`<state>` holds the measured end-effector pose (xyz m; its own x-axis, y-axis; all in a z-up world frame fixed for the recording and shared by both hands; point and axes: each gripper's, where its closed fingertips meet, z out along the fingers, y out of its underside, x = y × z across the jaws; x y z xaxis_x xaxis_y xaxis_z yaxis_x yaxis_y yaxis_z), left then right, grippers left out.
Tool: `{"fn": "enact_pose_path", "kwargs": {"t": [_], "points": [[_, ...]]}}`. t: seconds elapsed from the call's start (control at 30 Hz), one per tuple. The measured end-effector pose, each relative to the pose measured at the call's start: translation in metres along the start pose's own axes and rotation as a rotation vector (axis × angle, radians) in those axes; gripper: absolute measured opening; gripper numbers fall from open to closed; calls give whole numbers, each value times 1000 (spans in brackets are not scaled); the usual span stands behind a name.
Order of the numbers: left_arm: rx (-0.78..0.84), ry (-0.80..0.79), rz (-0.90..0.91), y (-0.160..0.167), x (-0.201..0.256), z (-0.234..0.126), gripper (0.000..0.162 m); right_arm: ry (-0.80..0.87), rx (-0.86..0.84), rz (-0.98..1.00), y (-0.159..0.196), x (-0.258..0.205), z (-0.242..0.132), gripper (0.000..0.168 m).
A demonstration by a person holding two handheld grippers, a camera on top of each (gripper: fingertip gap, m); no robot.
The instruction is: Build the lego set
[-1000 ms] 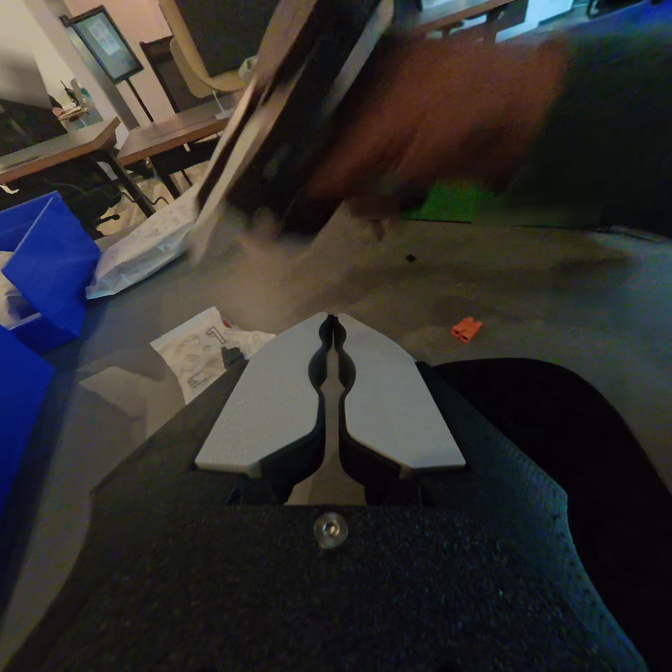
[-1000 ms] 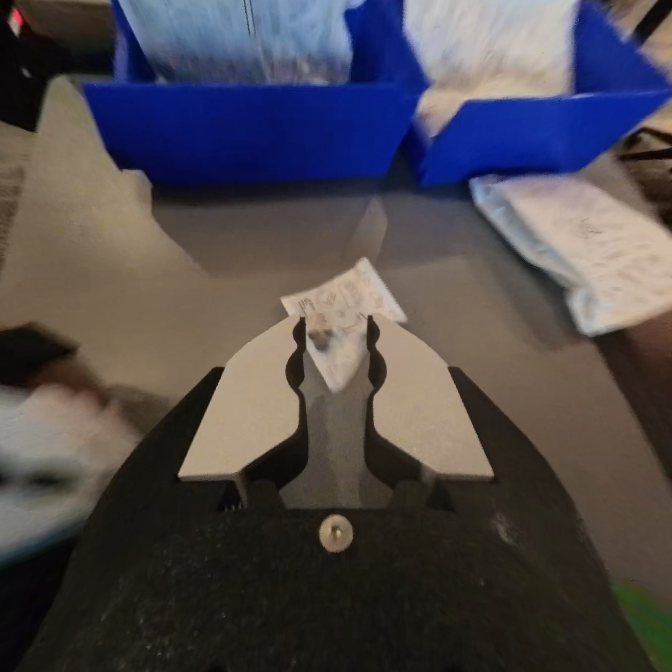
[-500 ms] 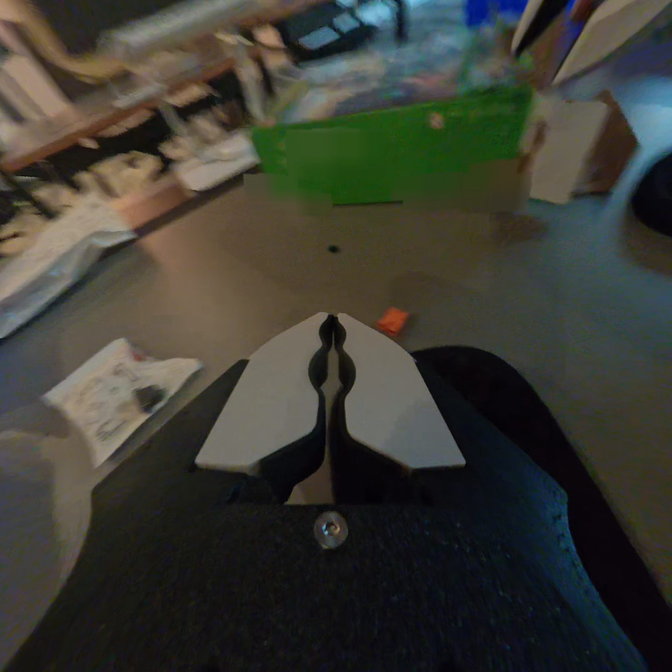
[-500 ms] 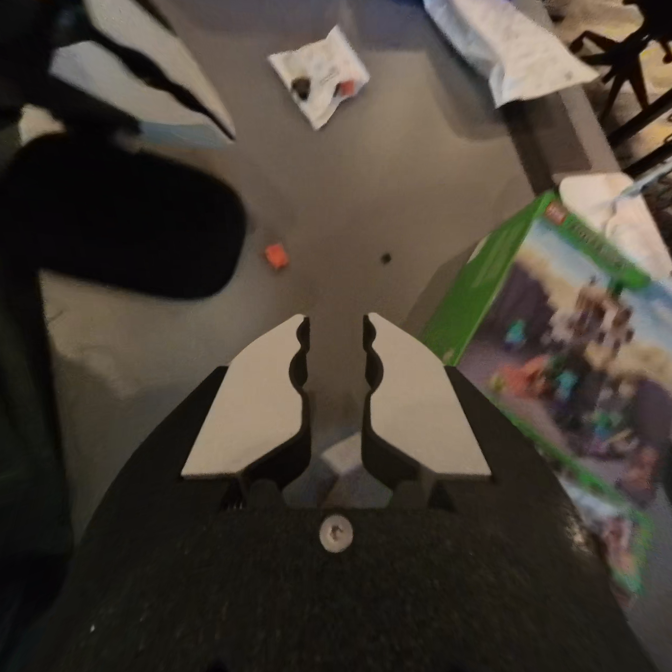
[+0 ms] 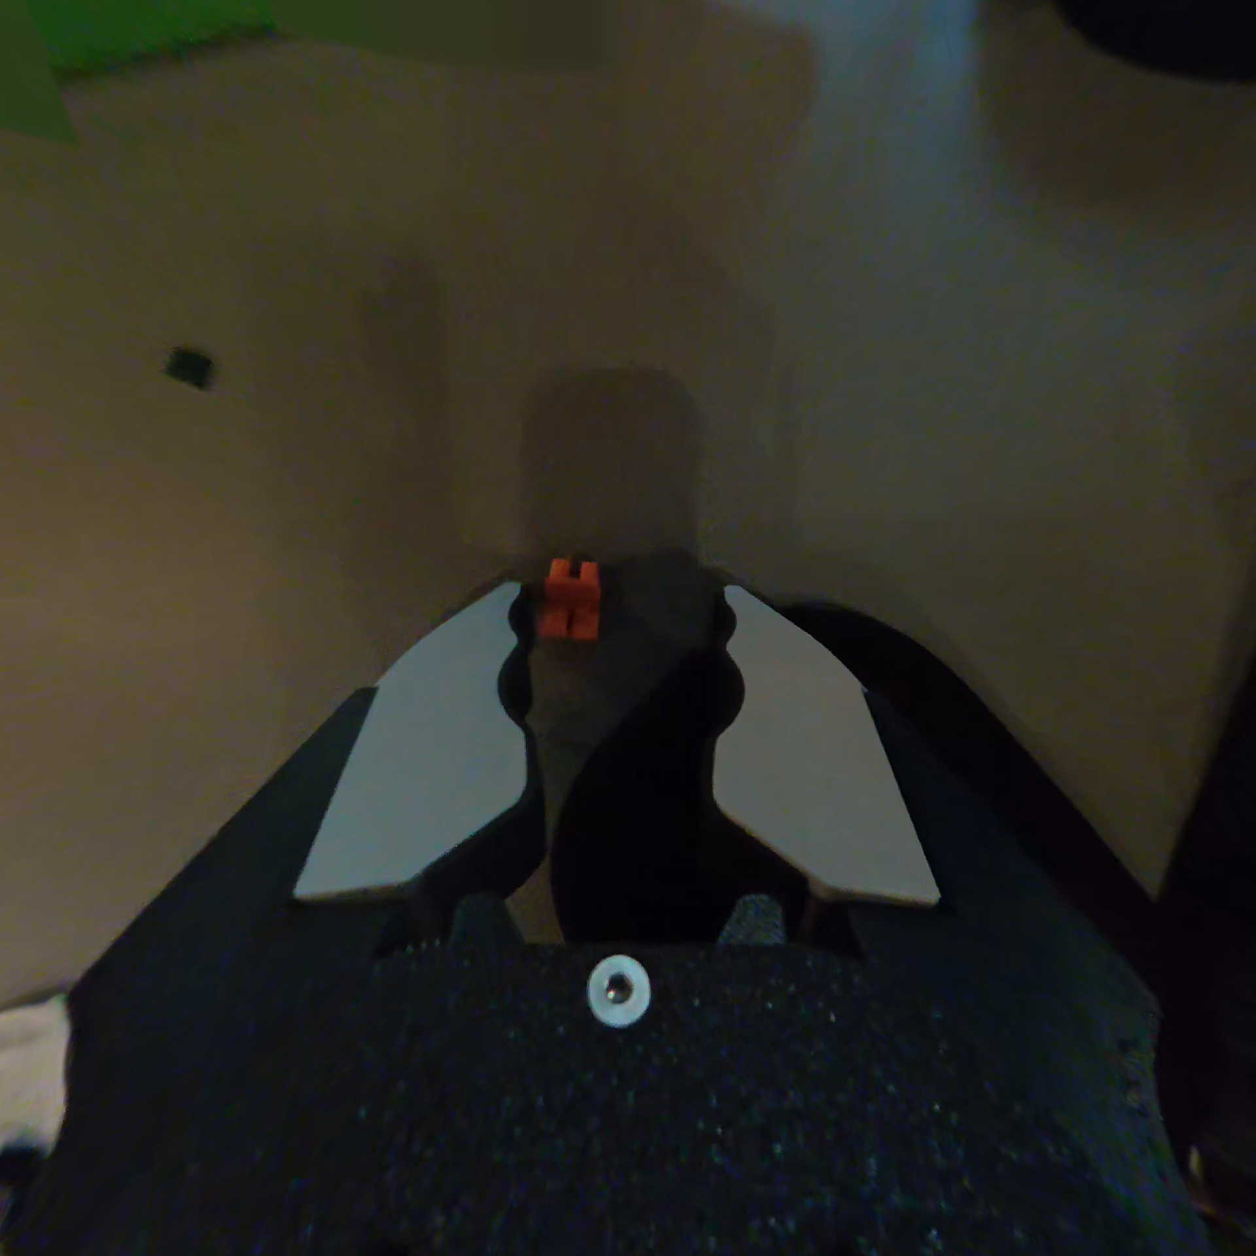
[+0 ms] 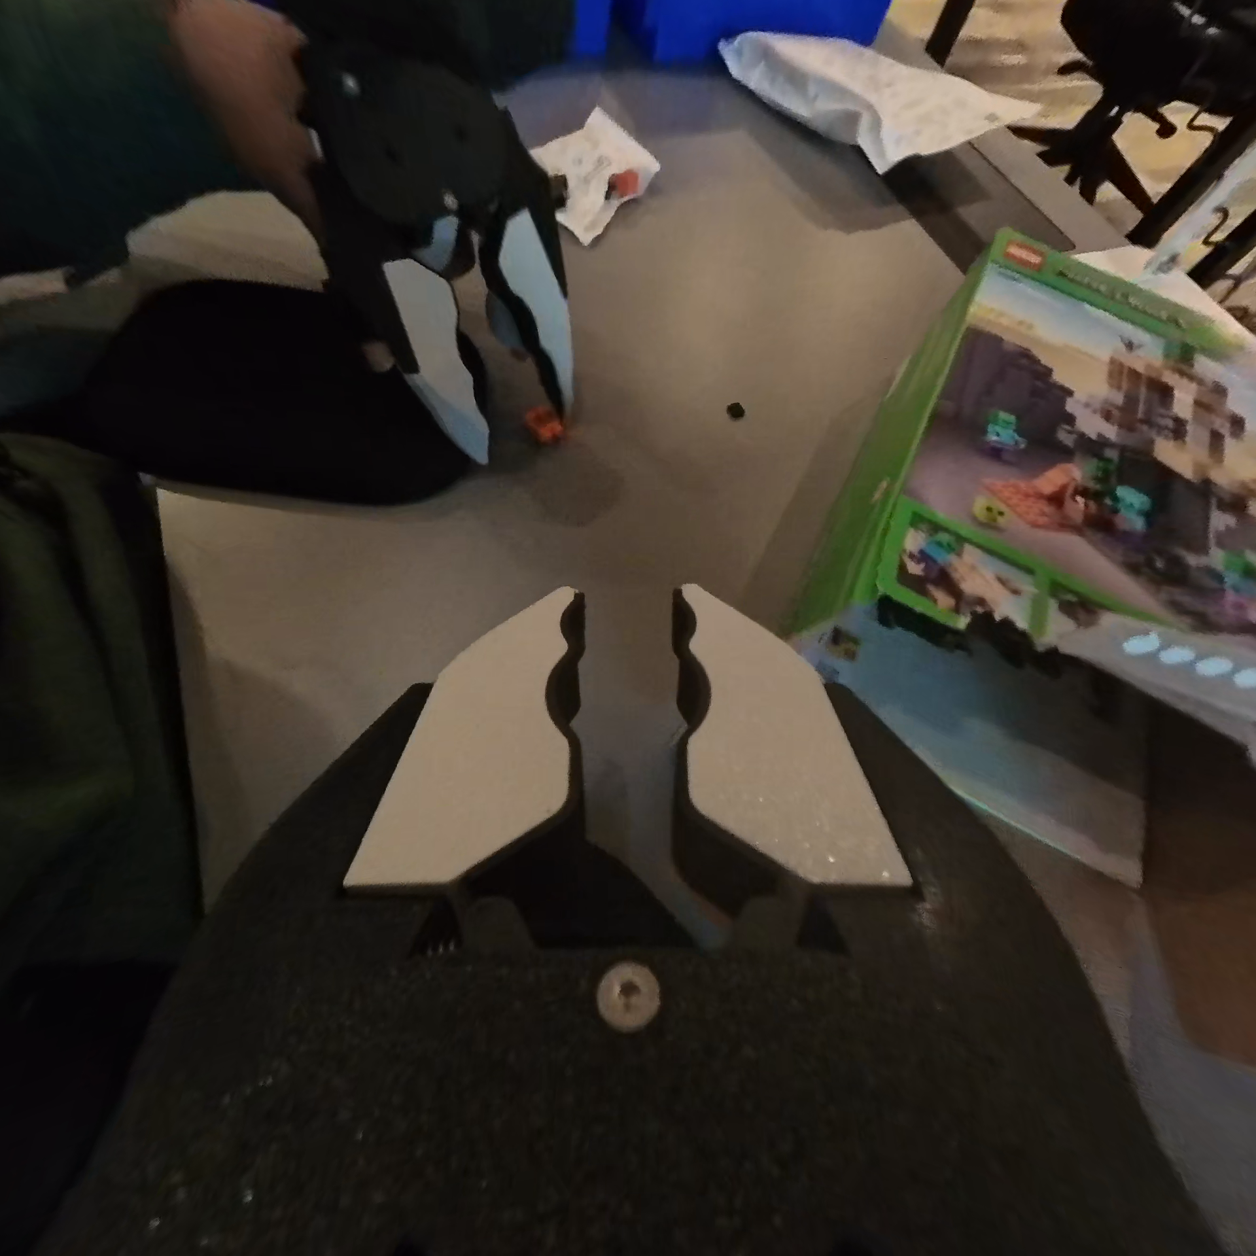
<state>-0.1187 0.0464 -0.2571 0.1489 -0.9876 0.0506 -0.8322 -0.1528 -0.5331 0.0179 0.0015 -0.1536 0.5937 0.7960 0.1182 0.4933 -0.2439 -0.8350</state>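
Where the small orange lego piece (image 5: 569,599) lay on the grey surface (image 5: 951,340), it sat between the tips of the left gripper (image 5: 620,595), close against the inner edge of the left-hand finger (image 5: 435,747) and well clear of the other. The left gripper's fingers were spread wide, released, holding nothing; whether the near fingertip touched the piece could not be told. In the right wrist view the same orange piece (image 6: 544,423) showed at the foot of the left gripper (image 6: 523,414), which pointed down at the surface, with a hand (image 6: 272,122) at its top. Just behind it lay a dark, rounded black object (image 6: 272,394). A tiny black piece (image 6: 735,410) sat alone on the surface, to the right of the orange one and apart from it; the left wrist view showed it (image 5: 189,367) off to the left. The right gripper (image 6: 628,598) hung above the surface nearer the camera, its fingers parted and empty. To its right stood the green lego box (image 6: 1019,510), tilted, with a picture on its face. Farther back lay a small white bag (image 6: 598,173) with dark and red bits in it, and beyond that a larger white bag (image 6: 870,95).
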Motion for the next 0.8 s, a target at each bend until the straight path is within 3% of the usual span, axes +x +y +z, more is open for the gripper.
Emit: {"fn": "enact_pose_path", "kwargs": {"t": [0.2, 0.37, 0.5, 0.67, 0.8], "points": [[1, -39, -56, -2, -18, 1, 16, -4, 27, 44, 7, 5, -4, 24], [-35, -172, 34, 1, -29, -5, 15, -2, 43, 51, 6, 7, -2, 23], [51, -255, -15, 4, -43, -40, 15, -3, 50, 55, 6, 8, -1, 23], [79, -422, -202, 55, -94, -101, 15, -9, 51, 70, 10, 11, 2, 23], [78, -462, -341, 100, -122, -120, 15, -18, 51, 72, 10, 10, 6, 23]]}}
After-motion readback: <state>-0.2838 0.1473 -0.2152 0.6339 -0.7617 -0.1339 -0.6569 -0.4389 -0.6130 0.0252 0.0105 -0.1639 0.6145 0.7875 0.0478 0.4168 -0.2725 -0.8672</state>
